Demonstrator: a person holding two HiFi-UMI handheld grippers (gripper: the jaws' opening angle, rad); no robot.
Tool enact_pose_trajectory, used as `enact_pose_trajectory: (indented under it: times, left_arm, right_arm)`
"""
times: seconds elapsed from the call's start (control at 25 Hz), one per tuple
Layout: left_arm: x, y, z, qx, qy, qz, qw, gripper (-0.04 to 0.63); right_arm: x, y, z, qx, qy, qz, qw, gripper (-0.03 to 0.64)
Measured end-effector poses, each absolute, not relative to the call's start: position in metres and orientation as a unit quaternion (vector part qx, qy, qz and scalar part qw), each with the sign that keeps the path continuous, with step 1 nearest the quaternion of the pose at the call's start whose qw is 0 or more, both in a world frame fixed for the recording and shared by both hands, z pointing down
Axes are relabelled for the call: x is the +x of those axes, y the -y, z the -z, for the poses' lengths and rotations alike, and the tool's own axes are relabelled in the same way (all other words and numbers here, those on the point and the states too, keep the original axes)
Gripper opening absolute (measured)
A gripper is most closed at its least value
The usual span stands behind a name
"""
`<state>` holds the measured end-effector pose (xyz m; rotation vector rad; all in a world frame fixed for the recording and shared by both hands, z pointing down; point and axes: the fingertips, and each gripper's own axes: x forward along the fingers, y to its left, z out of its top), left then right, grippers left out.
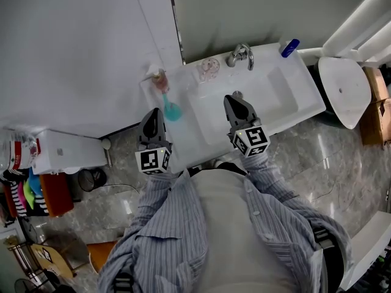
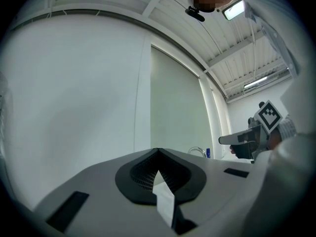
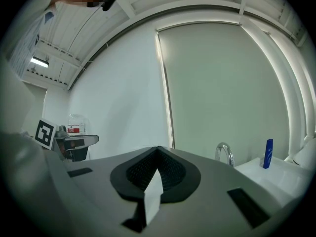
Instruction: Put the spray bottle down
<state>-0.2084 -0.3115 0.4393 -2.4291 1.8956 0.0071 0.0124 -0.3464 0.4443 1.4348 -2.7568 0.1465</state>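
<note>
Left gripper [image 1: 154, 116]: jaws together, nothing between them [image 2: 158, 152]. It is held over the worktop's [image 1: 305, 105] left front edge, tip pointing to the rear.

Right gripper [image 1: 235, 102]: jaws together, empty [image 3: 157, 151]. It is held over the basin [image 1: 269, 93] at mid-worktop, level with the left gripper and well apart from it.

Spray bottle [image 1: 166, 96]: teal lower part, pinkish top. It is on the worktop's left edge, towards the rear left corner, free of both grippers. The left gripper's tip is just beside its teal end; whether they touch cannot be told.

Tap [image 1: 240, 55]: chrome, at the middle of the rear edge; it shows in both gripper views [image 2: 197, 151] [image 3: 224, 153].

Round pink item [image 1: 208, 68]: on the rear edge, just left of the tap.

Blue bottle [image 1: 289, 47]: at the rear right corner, upright in the right gripper view [image 3: 268, 153].

Toilet [image 1: 342, 90]: white, just beyond the worktop's right edge.
</note>
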Motion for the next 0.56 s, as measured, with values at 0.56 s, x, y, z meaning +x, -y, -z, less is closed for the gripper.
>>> enact_pose_trajectory:
  times: [0.56]
  left_arm:
    - [-0.2121, 0.3151, -0.4482, -0.795, -0.606, 0.007, 0.022, 0.002]
  right_arm:
    - [0.0064, 0.3494, -0.4458, 0.463, 0.885, -0.044, 0.02, 0.014]
